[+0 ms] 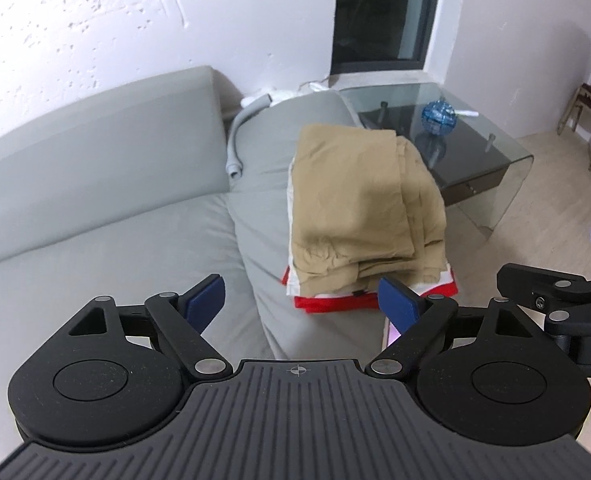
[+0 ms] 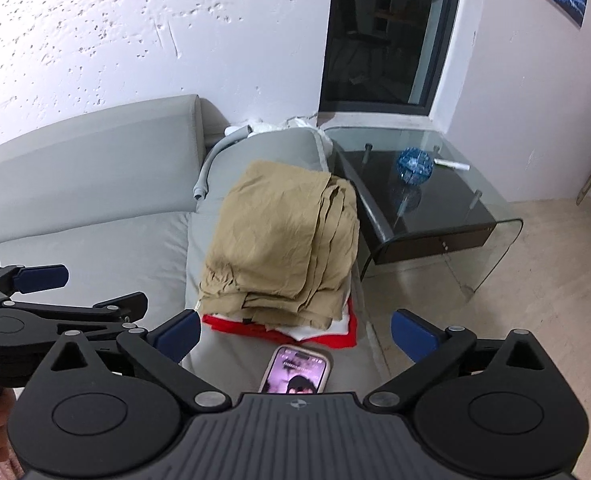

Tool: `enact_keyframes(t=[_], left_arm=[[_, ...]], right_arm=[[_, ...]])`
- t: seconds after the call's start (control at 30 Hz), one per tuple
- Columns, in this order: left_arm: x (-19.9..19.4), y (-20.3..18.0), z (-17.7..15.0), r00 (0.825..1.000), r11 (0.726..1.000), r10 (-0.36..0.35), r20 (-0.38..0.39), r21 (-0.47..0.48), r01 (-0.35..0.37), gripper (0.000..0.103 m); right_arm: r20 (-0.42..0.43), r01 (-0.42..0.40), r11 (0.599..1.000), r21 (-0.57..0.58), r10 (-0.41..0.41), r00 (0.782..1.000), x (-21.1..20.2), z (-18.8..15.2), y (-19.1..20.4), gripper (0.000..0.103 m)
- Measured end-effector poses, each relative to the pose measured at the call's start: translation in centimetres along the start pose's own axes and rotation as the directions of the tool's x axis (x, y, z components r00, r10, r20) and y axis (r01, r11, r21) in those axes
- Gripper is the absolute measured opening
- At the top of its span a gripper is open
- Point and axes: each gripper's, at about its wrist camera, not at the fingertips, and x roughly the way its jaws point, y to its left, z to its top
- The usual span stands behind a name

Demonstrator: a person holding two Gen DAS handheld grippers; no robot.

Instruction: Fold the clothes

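— So, where do we stand with the clothes?

— We see a folded tan garment [image 2: 279, 240] sitting on top of a red and white garment [image 2: 335, 334], both stacked on the grey sofa arm [image 2: 291, 146]. In the right wrist view the stack lies at twelve o'clock from our right gripper [image 2: 293, 334], a little beyond its fingertips. In the left wrist view it lies between twelve and one o'clock from our left gripper [image 1: 301, 300].

— And the jaws?

— We hold both spread wide, with nothing between the blue pads [image 2: 177, 336]. Neither touches cloth.

— So we judge the folding mostly done?

— The tan piece looks folded and stacked, though its layered edges at three o'clock sit uneven.

— What could go wrong from here?

— A phone [image 2: 297, 372] with a lit screen lies on the arm at six o'clock from the stack, just beside the red hem. If we reach in low, our right gripper could nudge it off toward the floor [image 2: 515, 280]. Also, the stack perches near the arm's outer edge, with the glass table [image 2: 507, 216] at three o'clock; a careless push on the top layers could slide them over that side or undo the fold.
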Motion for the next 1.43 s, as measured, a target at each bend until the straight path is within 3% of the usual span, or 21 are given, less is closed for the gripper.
enact_keyframes(t=[0.3,0.5,0.67,1.43], left_arm=[[-0.4,0.3,-1.6,1.000,1.000,0.030,0.001,0.004,-0.030,0.088],[-1.6,0.8,-1.6,0.996,0.999,0.033,0.078,-0.026,-0.031,0.087],[-2.2,1.3,-1.4,0.994,0.998,0.036,0.100,-0.049,-0.031,0.087],[-1.0,1.6,-2.0,0.997,0.997,0.048,0.065,-0.066,-0.043,0.087]], right_arm=[[-0.013,0.002,1.000,-0.018,-0.002,1.000,-0.2,-0.8,0.7,0.102],[0.025,0.001,1.000,-0.025,0.000,1.000,-1.1,-0.4,1.0,0.102],[0.044,0.003,0.999,-0.035,-0.002,0.999,-1.7,0.0,1.3,0.102],[0.022,0.029,0.998,-0.055,-0.027,0.999,-1.2,-0.7,2.3,0.102]])
